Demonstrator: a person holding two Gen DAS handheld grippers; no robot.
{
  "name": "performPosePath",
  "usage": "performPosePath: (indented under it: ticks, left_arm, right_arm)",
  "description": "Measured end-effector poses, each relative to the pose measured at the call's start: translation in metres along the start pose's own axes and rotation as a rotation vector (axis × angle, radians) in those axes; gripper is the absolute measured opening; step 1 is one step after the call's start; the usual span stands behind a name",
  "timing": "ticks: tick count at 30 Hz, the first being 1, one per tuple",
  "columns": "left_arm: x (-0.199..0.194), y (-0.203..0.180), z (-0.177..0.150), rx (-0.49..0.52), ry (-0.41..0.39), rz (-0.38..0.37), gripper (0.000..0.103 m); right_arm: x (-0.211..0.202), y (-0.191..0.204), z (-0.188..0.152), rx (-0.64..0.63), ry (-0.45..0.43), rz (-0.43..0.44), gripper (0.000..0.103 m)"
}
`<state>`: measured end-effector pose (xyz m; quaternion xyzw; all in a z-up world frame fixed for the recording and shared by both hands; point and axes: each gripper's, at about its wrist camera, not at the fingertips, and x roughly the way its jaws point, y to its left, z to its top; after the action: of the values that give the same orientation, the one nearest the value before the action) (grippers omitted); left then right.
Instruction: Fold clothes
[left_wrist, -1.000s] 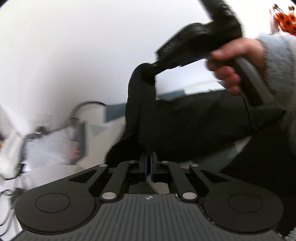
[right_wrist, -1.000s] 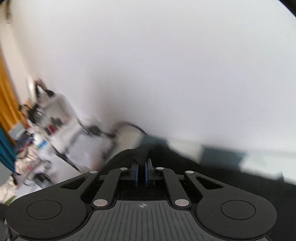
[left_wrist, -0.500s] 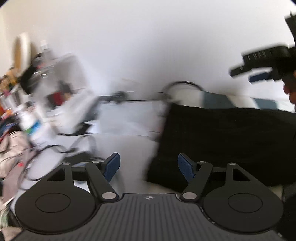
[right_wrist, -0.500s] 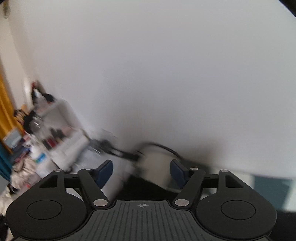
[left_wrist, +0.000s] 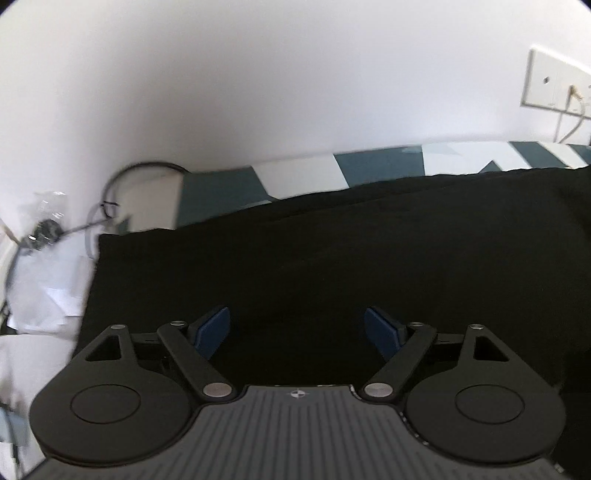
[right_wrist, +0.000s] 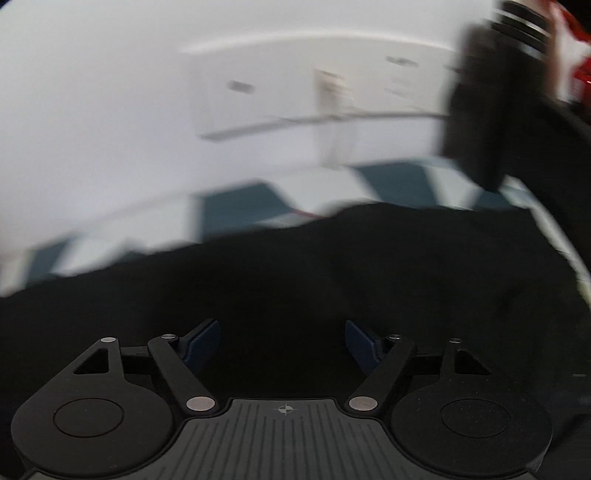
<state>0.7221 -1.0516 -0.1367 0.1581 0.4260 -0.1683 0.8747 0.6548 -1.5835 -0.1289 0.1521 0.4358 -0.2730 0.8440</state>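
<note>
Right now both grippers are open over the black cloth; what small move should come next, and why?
Probably lower the left gripper and shut it on the near left edge of the black garment. Both grippers are open and hold nothing, the right gripper too, and the garment lies flat on the patterned sheet, so the next fold needs a fresh grasp.

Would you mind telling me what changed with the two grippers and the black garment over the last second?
Both the left hand-held gripper and the right hand-held gripper released the black garment and now gape open above it. The garment dropped flat onto the patterned surface.
</note>
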Motion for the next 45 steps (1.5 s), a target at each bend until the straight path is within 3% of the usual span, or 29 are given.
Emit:
performPosePath:
  ticks: [2,4,7,8,10,18,24,27,30,34,39,45]
  left_arm:
    - [0.019,-0.005,0.006,-0.027,0.051,-0.004,0.086]
    - [0.026,-0.003,0.011,-0.082,0.027,-0.001,0.088]
    - [0.045,0.004,0.028,-0.103,0.014,0.001,0.101]
    - [0.053,0.008,0.035,-0.120,0.020,-0.005,0.102]
    - [0.067,0.020,0.051,-0.192,0.040,-0.035,0.102]
    - [0.093,0.000,0.095,-0.179,-0.030,0.085,0.102]
    - [0.103,0.000,0.109,-0.246,-0.024,0.108,0.103]
    - [0.093,-0.001,0.105,-0.225,-0.007,0.142,0.103]
    - [0.060,-0.002,0.090,-0.183,-0.014,0.189,0.099]
    - [-0.006,0.003,0.053,-0.214,-0.042,0.096,0.099]
    - [-0.092,0.008,-0.020,-0.343,-0.040,0.072,0.100]
    - [-0.166,0.027,-0.097,-0.479,0.008,0.147,0.100]
  right_arm:
    - [0.005,-0.017,-0.010,-0.019,0.022,-0.023,0.076]
    - [0.011,-0.027,-0.014,-0.028,0.040,0.006,0.077]
    - [0.016,-0.026,-0.013,-0.069,0.015,0.012,0.087]
    - [0.019,-0.026,-0.009,-0.069,0.017,0.015,0.095]
    - [0.028,-0.026,0.003,-0.073,0.021,0.019,0.098]
    - [0.057,-0.028,0.044,-0.059,0.005,0.010,0.099]
    - [0.078,-0.032,0.063,-0.034,-0.027,-0.004,0.102]
    - [0.088,-0.032,0.070,-0.022,-0.044,-0.009,0.102]
    - [0.082,-0.032,0.069,-0.031,-0.063,-0.006,0.098]
    - [0.049,-0.051,0.052,0.019,-0.100,0.130,0.098]
    - [0.013,-0.080,0.019,0.104,-0.070,0.253,0.099]
    - [-0.028,-0.123,-0.010,0.268,-0.075,0.265,0.098]
